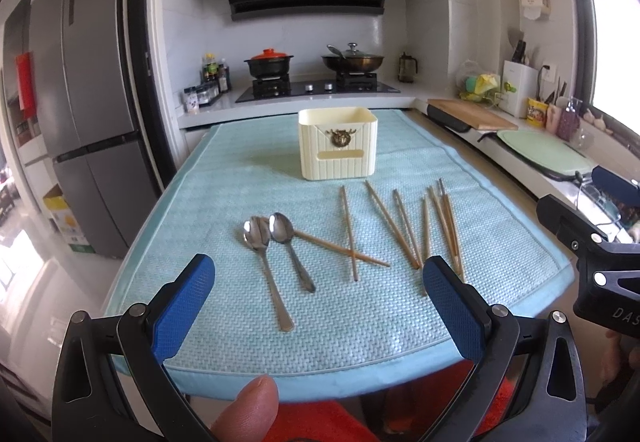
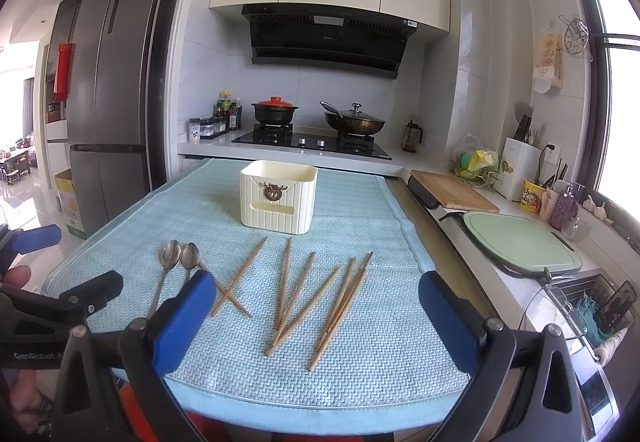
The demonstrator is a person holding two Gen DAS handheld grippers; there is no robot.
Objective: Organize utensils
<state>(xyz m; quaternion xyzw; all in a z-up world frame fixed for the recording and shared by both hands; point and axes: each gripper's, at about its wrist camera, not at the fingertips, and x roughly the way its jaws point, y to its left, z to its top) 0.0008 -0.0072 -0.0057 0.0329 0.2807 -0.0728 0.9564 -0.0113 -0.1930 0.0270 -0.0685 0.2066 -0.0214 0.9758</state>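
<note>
**A:** Left wrist view first: your left tool (image 1: 318, 288) hangs wide open over the near edge of the table (image 1: 224, 354), holding nothing. From left to right you have two spoons (image 1: 276, 254) side by side, then a crossed pair of chopsticks (image 1: 352, 248), then the loose chopstick spread (image 1: 432, 230).

**B:** And the right?

**A:** Your right tool (image 2: 316, 320) is just as wide open and empty, above the chopstick spread (image 2: 320, 302). The task looks unstarted, I'd judge. Take the spoons by their handles, one at a time, since they lie almost touching. Close across a chopstick's middle, not its tip, so it doesn't swing.

**B:** Where do they go?

**A:** Probably the cream bin (image 1: 338, 142), upright at the far middle of the blue mat (image 1: 200, 202), well apart from the utensils. No utensil shows inside it; its floor is hidden from you.
</note>
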